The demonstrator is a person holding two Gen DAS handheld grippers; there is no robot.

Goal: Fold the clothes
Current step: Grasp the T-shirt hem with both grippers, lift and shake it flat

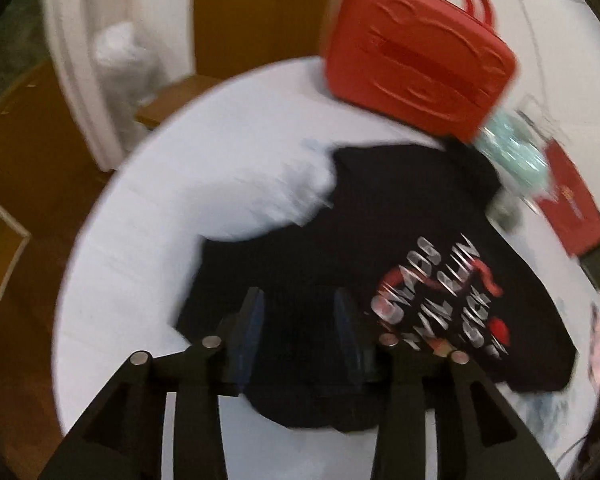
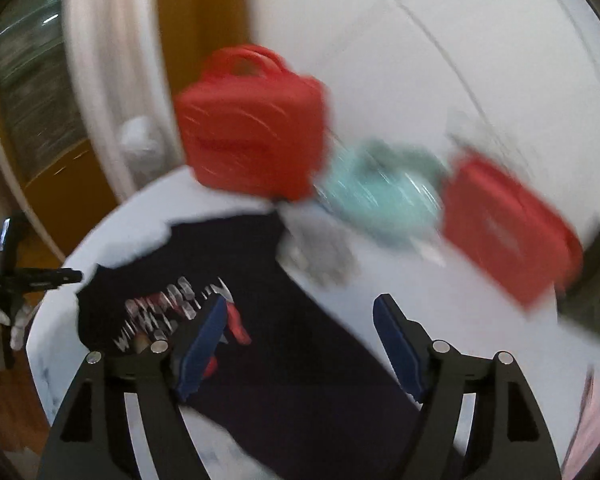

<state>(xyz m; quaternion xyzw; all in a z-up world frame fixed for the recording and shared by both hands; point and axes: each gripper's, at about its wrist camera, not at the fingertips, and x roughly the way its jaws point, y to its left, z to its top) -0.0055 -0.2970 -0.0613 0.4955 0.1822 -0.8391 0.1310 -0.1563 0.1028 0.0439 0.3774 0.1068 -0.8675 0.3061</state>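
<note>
- The left hand-held gripper (image 1: 299, 334) hangs above the near part of the black T-shirt (image 1: 340, 248), its blue-padded fingers (image 1: 249, 334) parted with nothing pinched between them; it has let go.
- The right hand-held gripper (image 2: 300, 350) is spread wide and released too, over the shirt's lower part, with only loose cloth under the gap.
- In the right wrist view the left tool appears at the far left edge, off the tabletop's rim.
- The T-shirt lies flat on the round white tabletop (image 1: 148, 216), partly folded, a white cloth (image 1: 276, 184) overlapping its upper left edge.
- Its long axis runs on a slant, from the far side beside the red case (image 1: 416, 60) toward the near edge of the tabletop.
- The printed lettering (image 1: 444, 296) sits on the right half in the left wrist view, the lines of text turned sideways and tilted.
- Open white surface lies to the left of the shirt, up to the curved rim; beyond that, brown floor.
- The far and right sides are crowded: the red case stands at the far rim, a pale blue bundle (image 2: 380, 196) just beside it, and a flat red box (image 2: 508, 224) further right.
- Both views are blurred, so finer folds cannot be told.
</note>
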